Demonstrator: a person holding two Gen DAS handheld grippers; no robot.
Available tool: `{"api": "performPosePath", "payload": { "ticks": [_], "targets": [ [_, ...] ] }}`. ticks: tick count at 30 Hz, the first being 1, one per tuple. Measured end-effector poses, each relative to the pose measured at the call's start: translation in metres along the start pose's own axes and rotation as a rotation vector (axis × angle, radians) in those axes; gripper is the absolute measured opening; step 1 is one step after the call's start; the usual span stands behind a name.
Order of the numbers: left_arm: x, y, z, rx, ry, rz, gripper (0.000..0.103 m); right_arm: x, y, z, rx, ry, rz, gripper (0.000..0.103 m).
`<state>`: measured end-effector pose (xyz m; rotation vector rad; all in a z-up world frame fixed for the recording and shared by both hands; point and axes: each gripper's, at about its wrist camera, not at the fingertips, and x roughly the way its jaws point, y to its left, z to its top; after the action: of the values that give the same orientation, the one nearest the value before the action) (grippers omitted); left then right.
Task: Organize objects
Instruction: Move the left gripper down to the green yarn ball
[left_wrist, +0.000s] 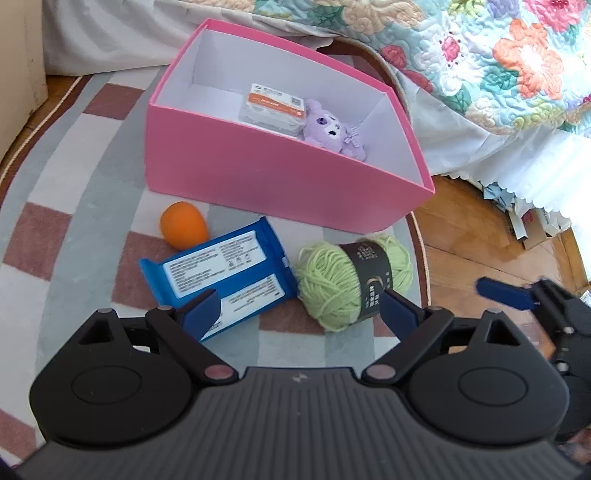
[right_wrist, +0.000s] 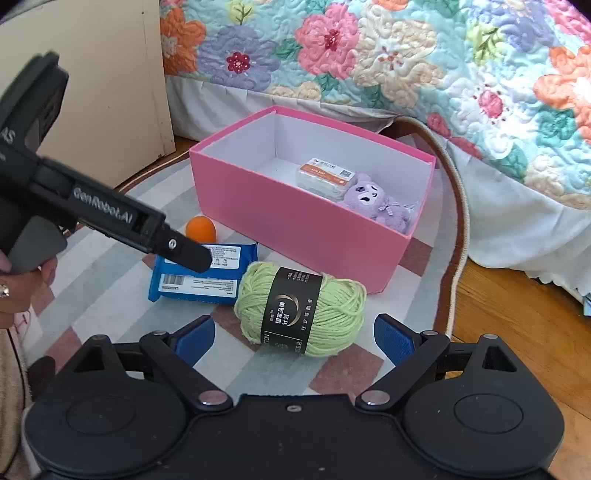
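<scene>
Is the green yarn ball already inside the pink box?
No, the green yarn ball lies on the rug in front of the pink box.

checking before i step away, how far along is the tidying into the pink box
Two things already lie in the pink box: a white packet with an orange label and a purple plush toy. Nothing is in hand: left gripper and right gripper are both open. Left on the rug: green yarn ball, blue wipes pack, orange ball.

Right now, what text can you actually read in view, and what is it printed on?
"GenRobot.AI": side of the left hand-held gripper.
"国家品牌计划": black band of the green yarn.
Blue pack: barcode and fine print, too small to read.
Orange-labelled packet in the pink box: too blurred to read.
</scene>
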<state>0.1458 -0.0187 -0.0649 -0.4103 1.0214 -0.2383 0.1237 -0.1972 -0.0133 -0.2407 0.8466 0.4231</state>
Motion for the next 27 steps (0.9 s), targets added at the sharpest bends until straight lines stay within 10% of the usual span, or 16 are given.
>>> {"api": "performPosePath", "payload": {
  "ticks": [17,27],
  "targets": [
    [0.046,-0.009,-0.01,0.083,-0.09,-0.045,0.076,0.072,-0.013,-0.029,-0.08,-0.043,-0.017,0.096],
    [0.065,0.0,-0.013,0.022,-0.062,-0.111,0.037,0.087,-0.022,-0.03,-0.025,-0.075,0.03,0.099]
  ]
}}
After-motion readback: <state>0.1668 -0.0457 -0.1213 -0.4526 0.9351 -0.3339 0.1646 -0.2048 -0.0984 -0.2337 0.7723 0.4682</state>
